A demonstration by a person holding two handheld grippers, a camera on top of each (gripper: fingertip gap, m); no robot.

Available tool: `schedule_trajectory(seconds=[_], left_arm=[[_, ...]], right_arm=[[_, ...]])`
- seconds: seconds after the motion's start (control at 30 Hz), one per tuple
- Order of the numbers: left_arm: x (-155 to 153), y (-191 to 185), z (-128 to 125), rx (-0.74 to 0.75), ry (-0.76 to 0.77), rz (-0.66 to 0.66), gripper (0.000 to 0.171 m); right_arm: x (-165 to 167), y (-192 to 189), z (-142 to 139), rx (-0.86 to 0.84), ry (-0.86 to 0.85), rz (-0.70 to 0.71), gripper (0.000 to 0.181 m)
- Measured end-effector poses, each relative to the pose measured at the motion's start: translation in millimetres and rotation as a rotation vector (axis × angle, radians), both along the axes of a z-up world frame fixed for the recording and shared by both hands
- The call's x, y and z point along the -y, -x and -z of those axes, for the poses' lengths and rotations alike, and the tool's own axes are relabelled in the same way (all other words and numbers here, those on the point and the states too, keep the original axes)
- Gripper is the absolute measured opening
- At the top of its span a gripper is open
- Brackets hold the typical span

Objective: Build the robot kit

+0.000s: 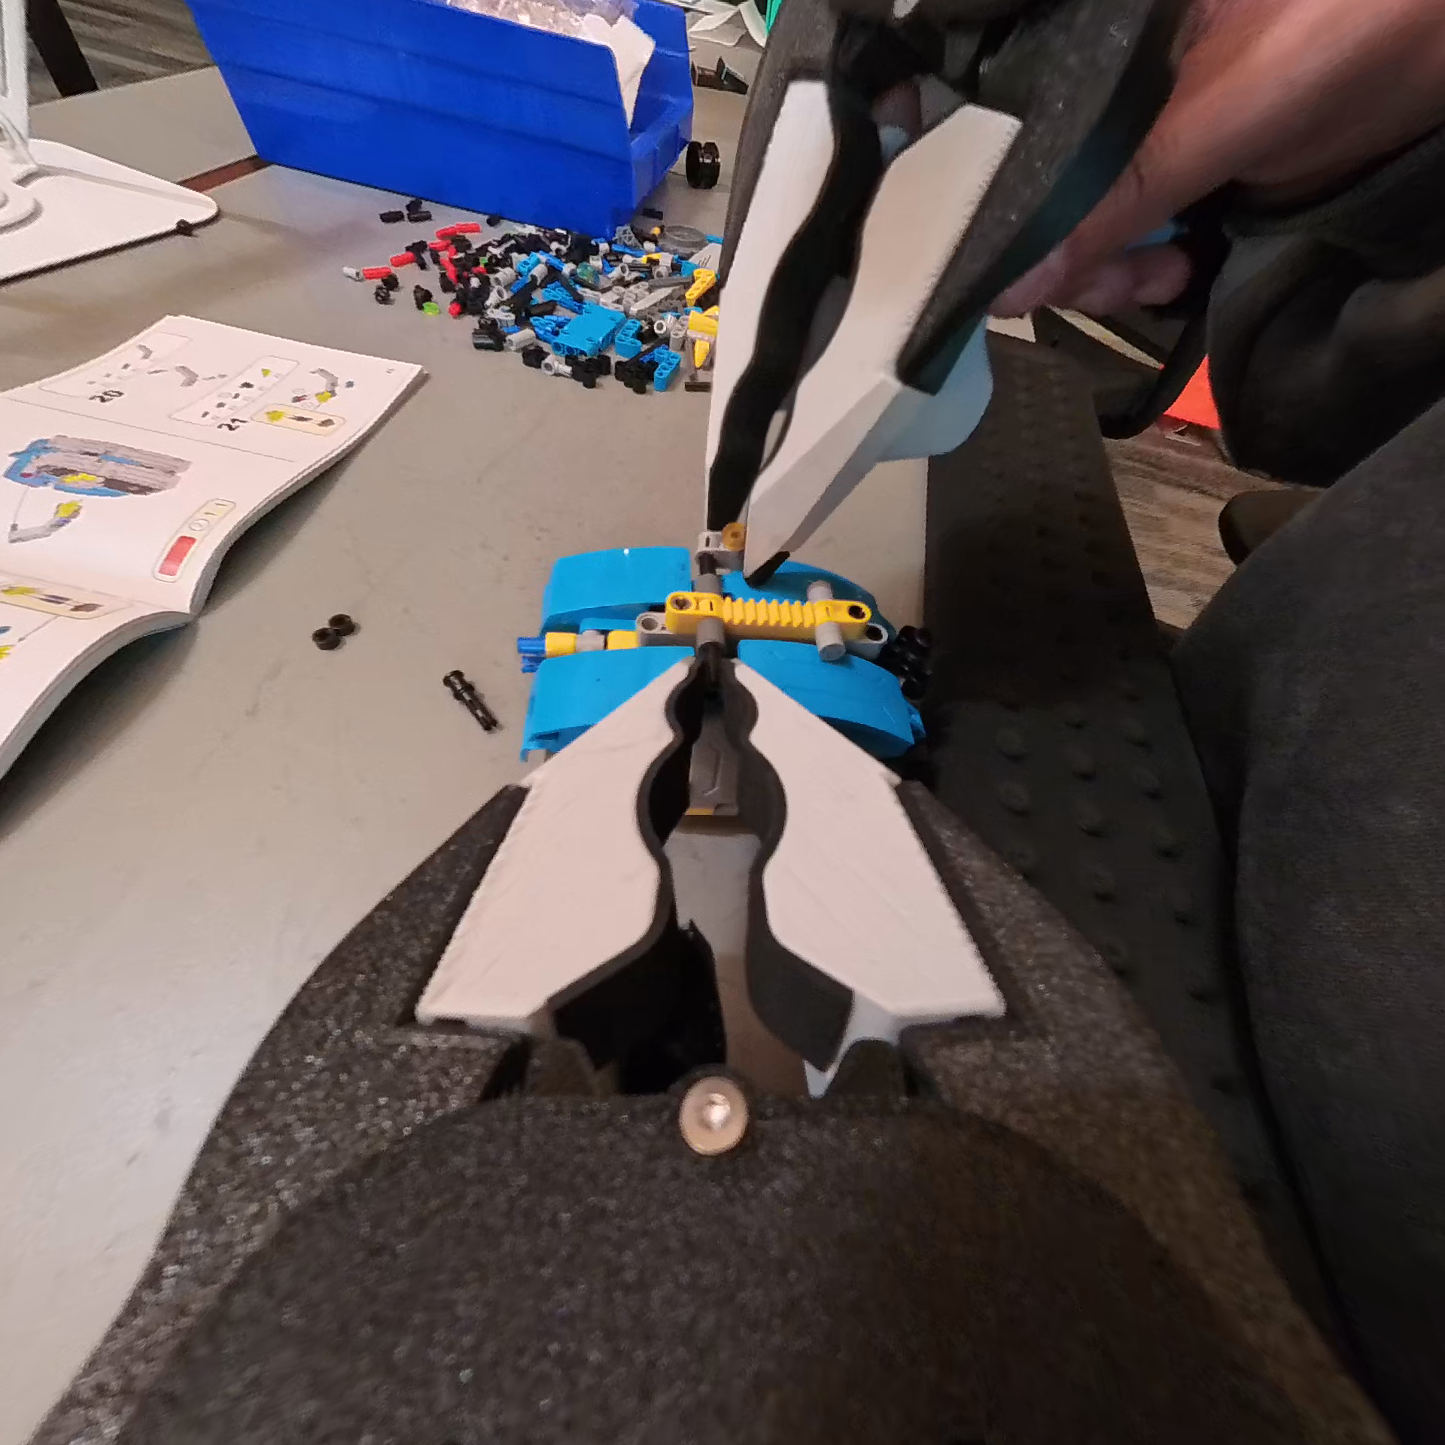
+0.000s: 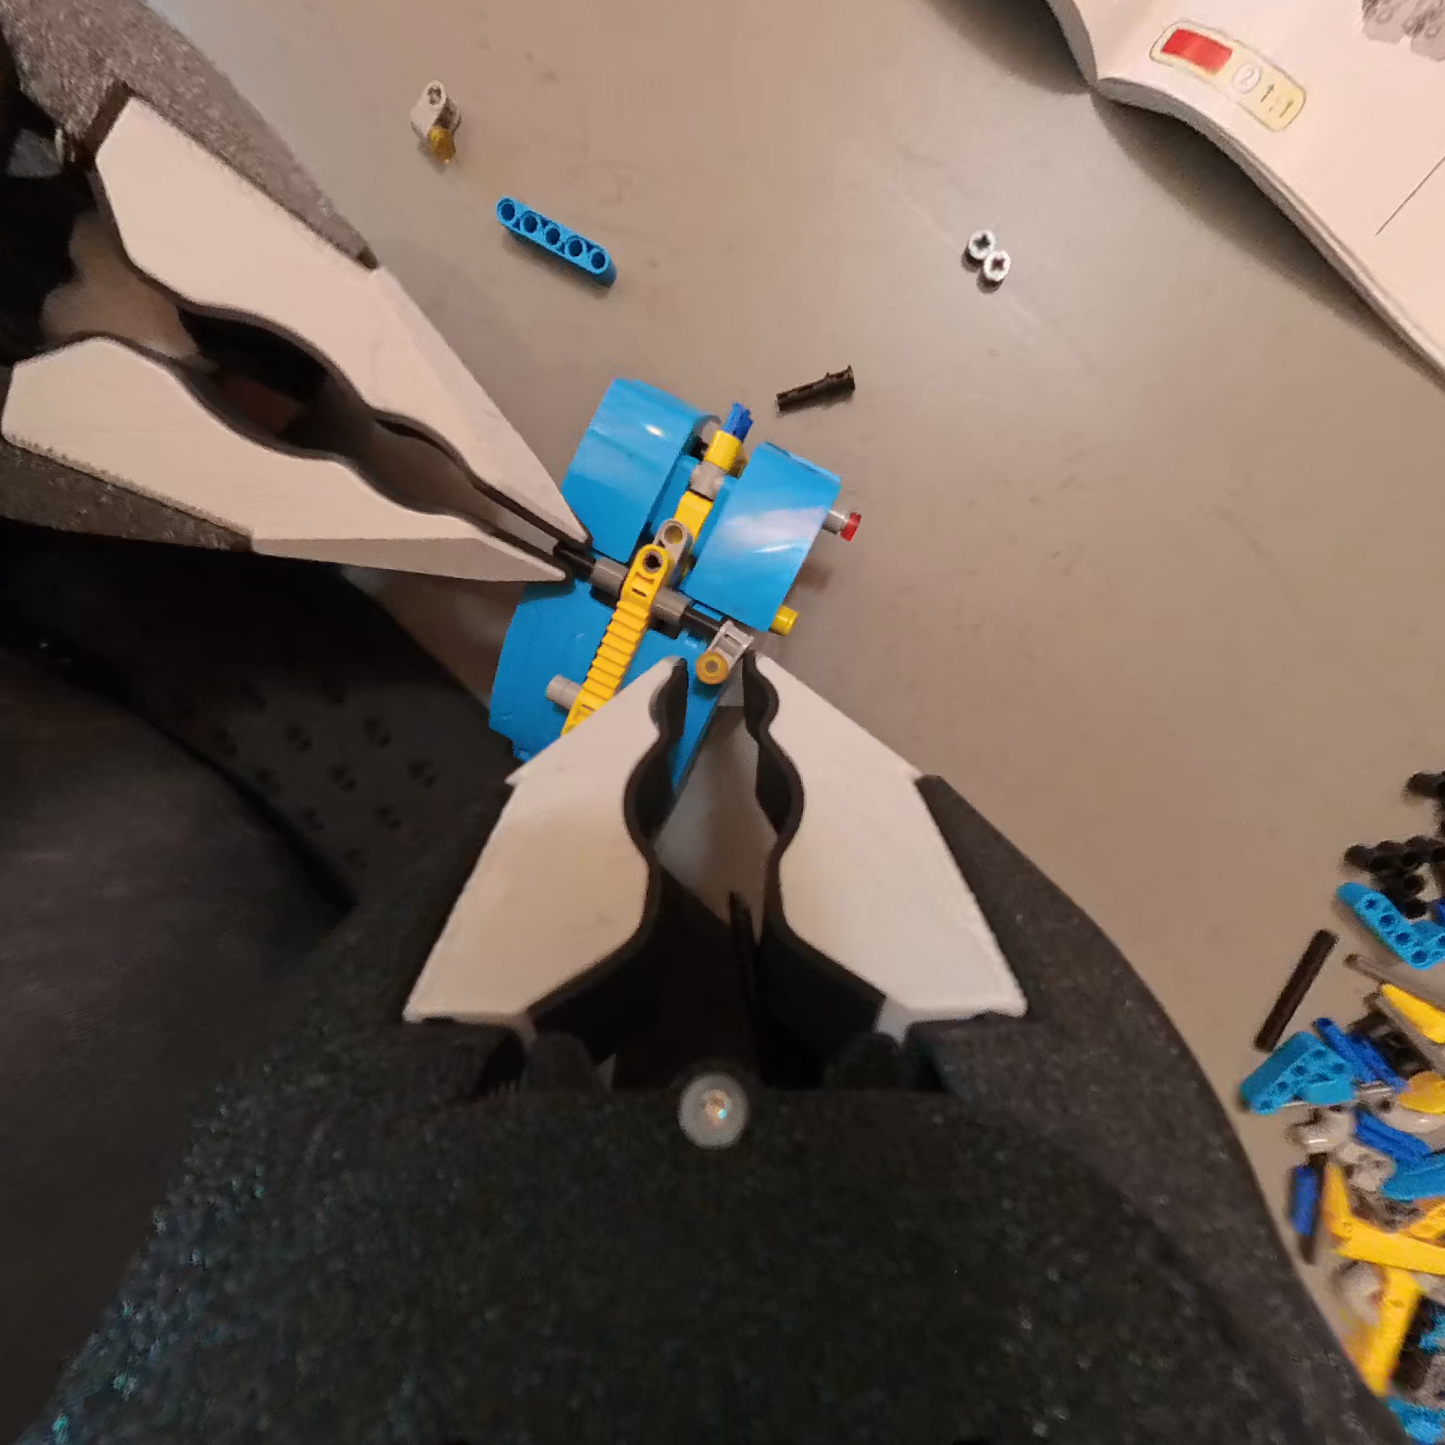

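The blue and yellow brick model [image 1: 727,649] is steadied on the counter [image 1: 391,782] by the left tongs [image 1: 713,671], clamped on its black axle [image 2: 575,560], while the right tongs [image 2: 715,668] are held slightly apart around its small grey connector [image 2: 727,645].

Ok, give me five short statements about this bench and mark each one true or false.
1. The left gripper is shut on the black axle of the blue model. True.
2. The storage bin is red. False: it is blue.
3. The instruction booklet lies closed. False: it lies open on the table.
4. A loose black pin lies on the table beside the model. True.
5. The yellow toothed rack lies loose among the pile of parts. False: it sits across the top of the blue model.
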State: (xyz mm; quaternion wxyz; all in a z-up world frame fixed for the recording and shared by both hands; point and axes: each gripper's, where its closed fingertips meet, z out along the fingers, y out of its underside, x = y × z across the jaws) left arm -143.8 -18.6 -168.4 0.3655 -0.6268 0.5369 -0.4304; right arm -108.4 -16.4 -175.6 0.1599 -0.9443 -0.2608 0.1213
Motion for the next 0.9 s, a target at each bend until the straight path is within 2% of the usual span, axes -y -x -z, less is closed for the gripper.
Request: schedule_trajectory(seconds=[0.27, 0.6, 0.9], left_arm=[[0.4, -0.3, 0.2, 0.002, 0.027, 0.007, 0.003], [-1.9, 0.1, 0.3, 0.008, 0.075, 0.014, 0.004], [-2.1, -0.6, 0.8, 0.003, 0.044, 0.004, 0.003]], right_arm=[[-4.8, 0.6, -1.2, 0.108, -0.112, -0.115, 0.011], [-9.5, 1.1, -1.4, 0.028, -0.153, -0.284, 0.014], [-9.1, 1.1, 0.0, 0.037, -0.130, -0.180, 0.010]])
